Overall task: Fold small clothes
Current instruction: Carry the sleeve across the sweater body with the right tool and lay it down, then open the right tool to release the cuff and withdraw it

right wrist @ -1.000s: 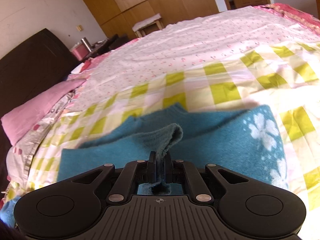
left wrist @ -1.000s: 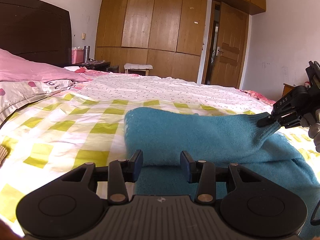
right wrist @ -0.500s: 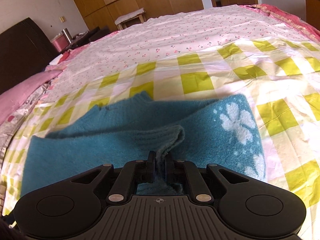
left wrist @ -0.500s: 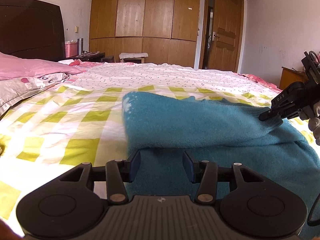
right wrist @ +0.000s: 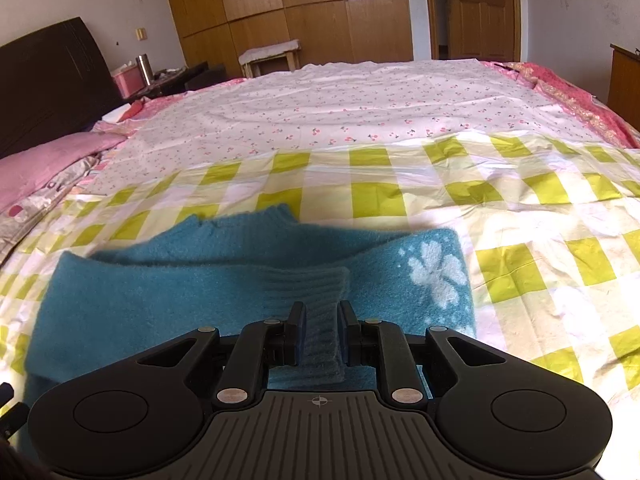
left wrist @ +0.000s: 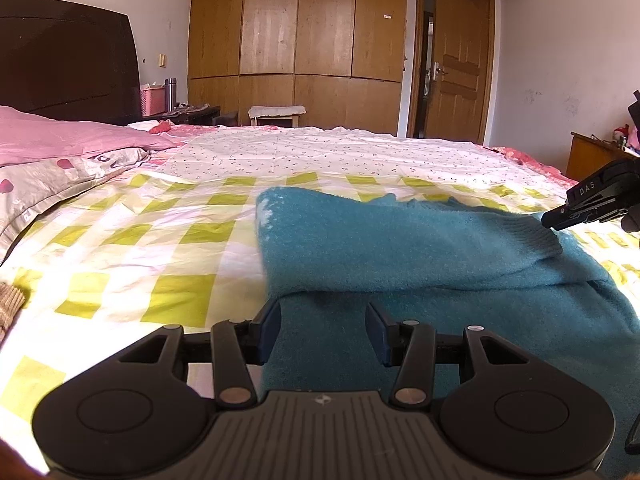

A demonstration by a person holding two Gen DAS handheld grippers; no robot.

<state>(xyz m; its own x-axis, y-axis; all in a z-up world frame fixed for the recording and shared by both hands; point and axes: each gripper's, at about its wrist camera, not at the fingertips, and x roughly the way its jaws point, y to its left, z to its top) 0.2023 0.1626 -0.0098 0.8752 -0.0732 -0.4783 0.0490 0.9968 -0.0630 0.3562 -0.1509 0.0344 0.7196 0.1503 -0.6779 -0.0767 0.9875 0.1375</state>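
We see the fuzzy teal knitted sweater point(right wrist: 208, 292) lying partly folded on the yellow-and-white checked bedspread point(right wrist: 520, 208). Its ribbed cuff point(right wrist: 320, 320) runs between the fingers of our right gripper point(right wrist: 322, 334), whose jaws have just been opening and now stand slightly apart around it, no longer pinching. Our left gripper point(left wrist: 322, 334) hovers about half open and empty over the sweater's near edge.

Open quilt point(right wrist: 400, 128) beyond teal sweater point(right wrist: 160, 292), pillows point(left wrist: 60, 152) crowding left, headboard point(left wrist: 68, 52) behind
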